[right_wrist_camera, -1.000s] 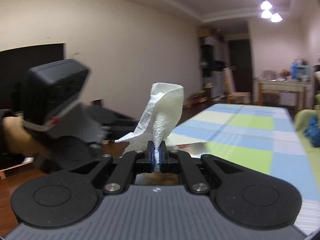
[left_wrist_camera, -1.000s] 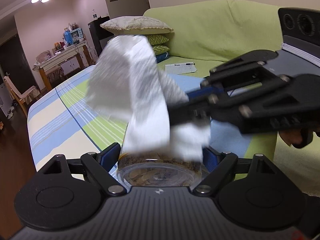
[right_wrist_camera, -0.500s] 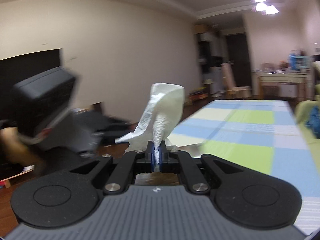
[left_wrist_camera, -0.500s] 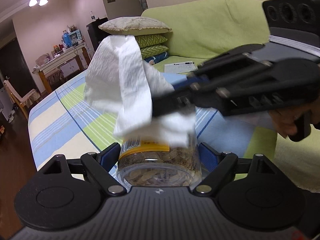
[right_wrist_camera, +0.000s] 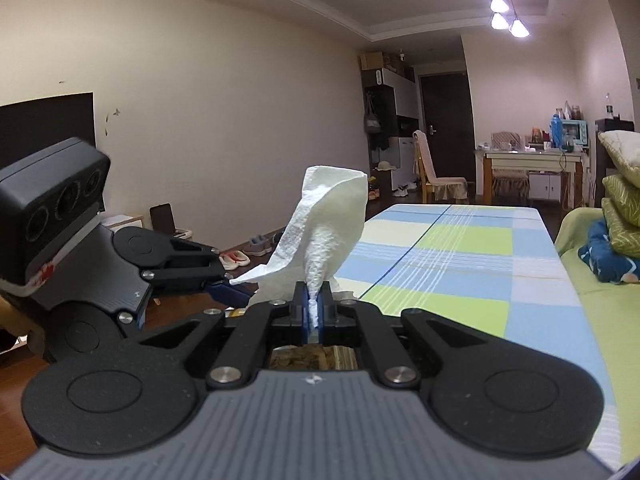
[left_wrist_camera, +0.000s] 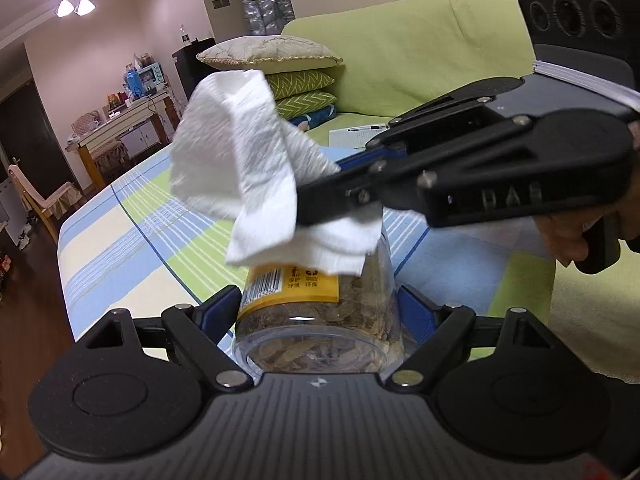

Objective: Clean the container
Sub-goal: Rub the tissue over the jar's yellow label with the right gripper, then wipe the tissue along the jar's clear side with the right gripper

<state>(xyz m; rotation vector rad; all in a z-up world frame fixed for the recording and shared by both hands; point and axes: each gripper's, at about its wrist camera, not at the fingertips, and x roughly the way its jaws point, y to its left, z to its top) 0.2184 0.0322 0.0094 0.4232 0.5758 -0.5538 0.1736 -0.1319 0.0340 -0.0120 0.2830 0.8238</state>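
White paper towel (left_wrist_camera: 244, 168) hangs crumpled from the right gripper (right_wrist_camera: 315, 304), whose jaws are pinched tight on it, draped over the top of a clear plastic jar (left_wrist_camera: 320, 312) of dried leaves with a yellow label. The left gripper (left_wrist_camera: 320, 316) clamps the jar by its sides, above the striped table (left_wrist_camera: 132, 240).

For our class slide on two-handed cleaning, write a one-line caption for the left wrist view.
Left gripper holds a clear jar while the right gripper wipes it with a paper towel.
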